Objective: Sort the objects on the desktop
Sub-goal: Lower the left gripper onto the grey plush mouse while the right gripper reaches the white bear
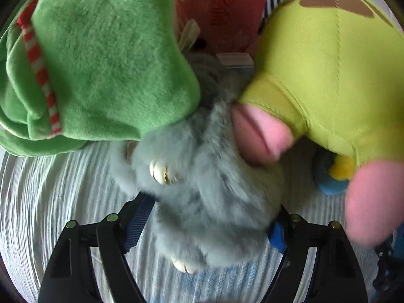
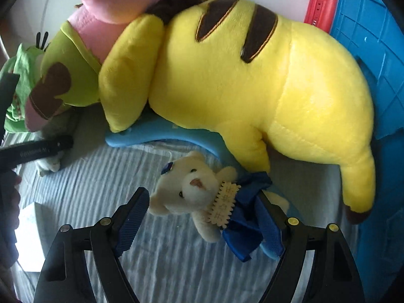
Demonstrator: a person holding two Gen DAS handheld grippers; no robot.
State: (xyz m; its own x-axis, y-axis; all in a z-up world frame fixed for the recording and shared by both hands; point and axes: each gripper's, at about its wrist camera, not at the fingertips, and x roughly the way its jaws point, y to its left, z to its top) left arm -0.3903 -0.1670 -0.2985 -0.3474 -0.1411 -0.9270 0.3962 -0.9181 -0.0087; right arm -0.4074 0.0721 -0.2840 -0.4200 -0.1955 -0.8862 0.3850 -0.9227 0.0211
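Fingers (image 1: pixel 141 217) on the left gripper (image 1: pixel 212 224) are straddling a fluffy grey plush toy (image 1: pixel 202 189), spread, not visibly clamping. Right gripper (image 2: pixel 202 217) is bracketing a small cream teddy bear with blue bow (image 2: pixel 192 192), unclenched. Sorting looks barely begun: toys are lying piled on the striped surface (image 2: pixel 101 176).

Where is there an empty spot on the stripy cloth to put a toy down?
The bare striped cloth left of the little cream bear, below the green plush, is free. In the left wrist view, cloth under the green plush and left of the grey furry toy is open too. Further back it is crowded: the yellow plush lies against the blue basket.
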